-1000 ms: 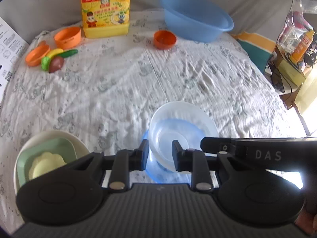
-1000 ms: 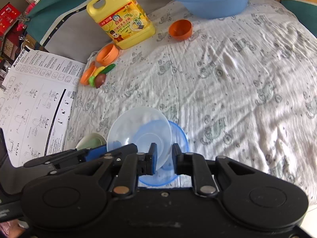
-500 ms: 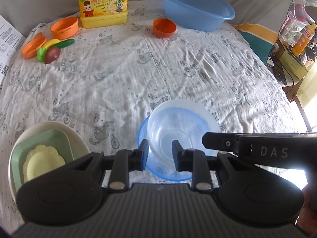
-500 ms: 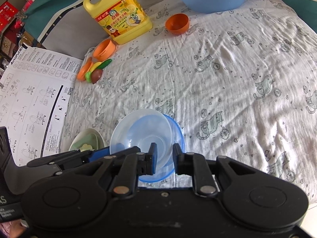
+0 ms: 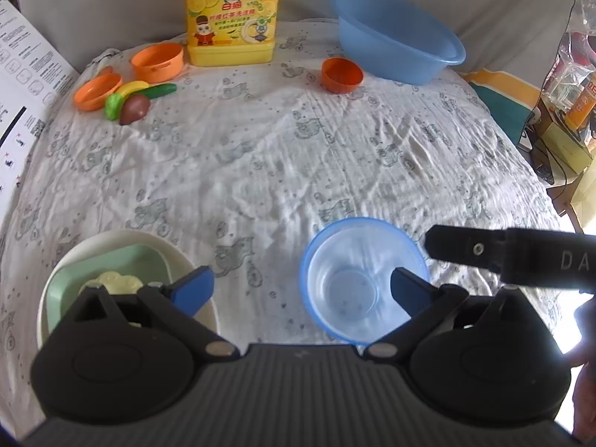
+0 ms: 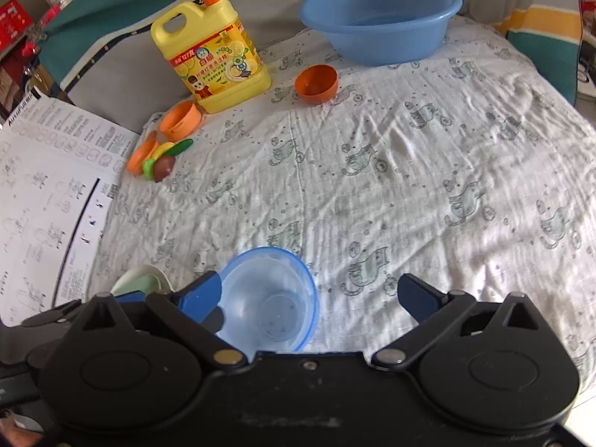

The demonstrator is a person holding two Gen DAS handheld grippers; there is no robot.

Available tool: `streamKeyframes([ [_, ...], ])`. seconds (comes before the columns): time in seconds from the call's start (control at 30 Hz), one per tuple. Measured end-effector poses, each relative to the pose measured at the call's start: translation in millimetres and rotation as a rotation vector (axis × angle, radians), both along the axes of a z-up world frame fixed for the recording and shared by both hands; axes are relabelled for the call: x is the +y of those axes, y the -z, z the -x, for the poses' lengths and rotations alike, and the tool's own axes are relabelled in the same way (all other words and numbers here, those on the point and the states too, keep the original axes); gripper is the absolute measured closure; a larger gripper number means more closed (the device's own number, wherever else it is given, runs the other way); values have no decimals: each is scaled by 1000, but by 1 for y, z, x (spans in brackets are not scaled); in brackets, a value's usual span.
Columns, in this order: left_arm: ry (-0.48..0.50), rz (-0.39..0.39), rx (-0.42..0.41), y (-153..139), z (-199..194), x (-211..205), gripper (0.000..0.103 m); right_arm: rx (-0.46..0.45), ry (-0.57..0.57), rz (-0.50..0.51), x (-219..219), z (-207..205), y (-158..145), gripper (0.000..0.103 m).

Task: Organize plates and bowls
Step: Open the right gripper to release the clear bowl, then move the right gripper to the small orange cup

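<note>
Bowls come first: the clear bowl (image 5: 357,279) sits nested in a blue bowl (image 5: 316,320) on the printed cloth (image 5: 298,156), just ahead of both grippers; thin translucent plastic, so I judge the pair light, a little springy at the wall, smooth and apt to slide, not brittle; the rim is the sensible place to pinch, one pad inside and one outside. Left gripper (image 5: 301,287) has just sprung wide, its right-hand finger over the bowls' near rim, nothing pressed between the pads; right gripper (image 6: 311,292) has likewise just opened fully, the bowls lying by its left finger, released. Left of the left gripper, and close beside it, a white plate (image 5: 85,253) carries a green dish (image 5: 111,260) with a pale yellow dish (image 5: 111,281) on top; a stack likely stiffer and heavier. Ahead, the cloth lies open and wrinkled, giving ample room; far beyond stand the detergent jug (image 5: 232,18), the blue basin (image 5: 395,37), an orange cup (image 5: 342,74) and toy food (image 5: 130,100); the bed's edge drops away to the right.
</note>
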State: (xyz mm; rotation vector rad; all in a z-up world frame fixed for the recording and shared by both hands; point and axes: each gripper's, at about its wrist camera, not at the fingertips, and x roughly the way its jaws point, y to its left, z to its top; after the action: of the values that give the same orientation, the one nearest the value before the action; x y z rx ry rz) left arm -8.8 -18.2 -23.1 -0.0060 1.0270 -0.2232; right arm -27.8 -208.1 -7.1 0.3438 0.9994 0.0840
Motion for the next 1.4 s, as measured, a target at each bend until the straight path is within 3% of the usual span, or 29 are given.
streamKeyframes([
  [0.9, -18, -10, 10, 7, -1, 14, 0, 78, 46, 17, -5, -8, 15, 0],
  [1.4, -3, -55, -43, -9, -35, 10, 0, 34, 70, 25, -18, -41, -1, 0],
])
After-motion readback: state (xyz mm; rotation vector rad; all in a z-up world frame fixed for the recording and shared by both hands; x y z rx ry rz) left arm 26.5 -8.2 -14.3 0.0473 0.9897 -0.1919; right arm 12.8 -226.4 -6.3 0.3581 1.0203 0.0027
